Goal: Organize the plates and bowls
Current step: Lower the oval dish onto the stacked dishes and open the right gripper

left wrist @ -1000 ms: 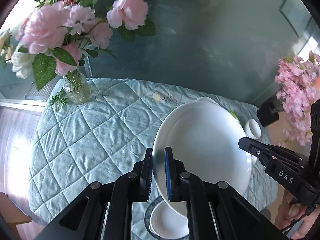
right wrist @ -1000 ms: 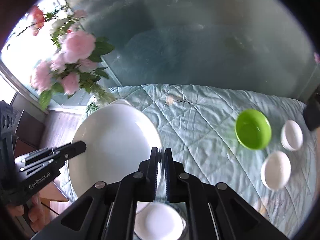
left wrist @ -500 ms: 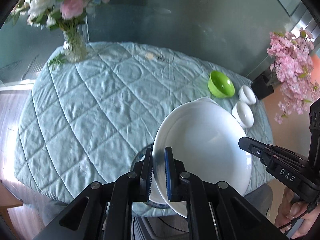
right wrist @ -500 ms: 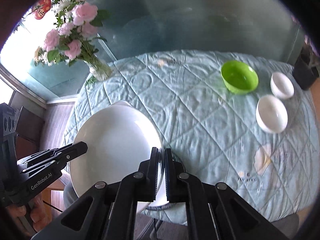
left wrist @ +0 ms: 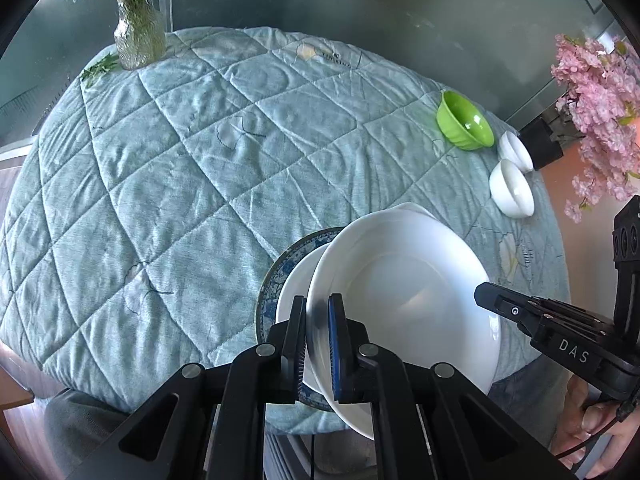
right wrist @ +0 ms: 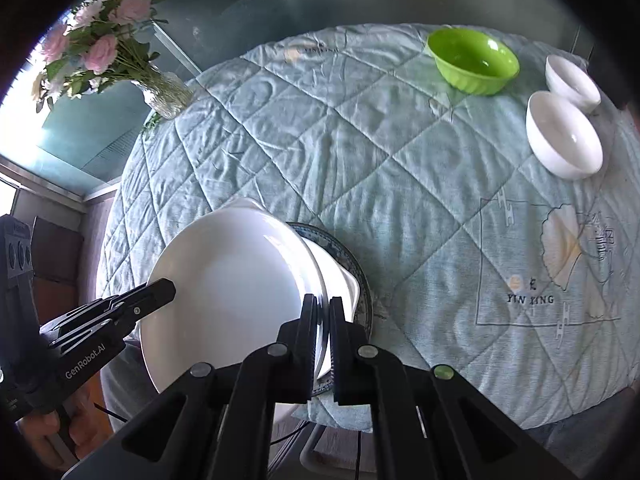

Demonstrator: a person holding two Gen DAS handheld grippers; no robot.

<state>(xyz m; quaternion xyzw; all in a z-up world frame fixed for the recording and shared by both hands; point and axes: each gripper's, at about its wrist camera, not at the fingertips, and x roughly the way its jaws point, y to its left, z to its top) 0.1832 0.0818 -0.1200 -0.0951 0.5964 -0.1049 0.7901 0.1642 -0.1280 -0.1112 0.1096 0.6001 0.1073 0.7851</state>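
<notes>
Both grippers hold one large white plate (left wrist: 404, 296) by opposite rims, tilted above the table. My left gripper (left wrist: 318, 344) is shut on its near-left rim; my right gripper (right wrist: 324, 340) is shut on its right rim. The plate also shows in the right wrist view (right wrist: 228, 292). Below it a smaller white dish (left wrist: 292, 292) lies on a blue-patterned plate (left wrist: 272, 276) near the table's front edge. A green bowl (right wrist: 472, 60) and two small white bowls (right wrist: 564, 136) (right wrist: 572, 78) stand at the far right.
A round table with a quilted light-blue cloth (left wrist: 200, 160). A glass vase of pink flowers (left wrist: 138, 36) stands at the far left edge. A pink blossom plant (left wrist: 596, 92) in a black pot stands beyond the right edge.
Both grippers have risen and pulled back with the white plate; more of the table shows, and the stacked dish and patterned plate appear beneath it.
</notes>
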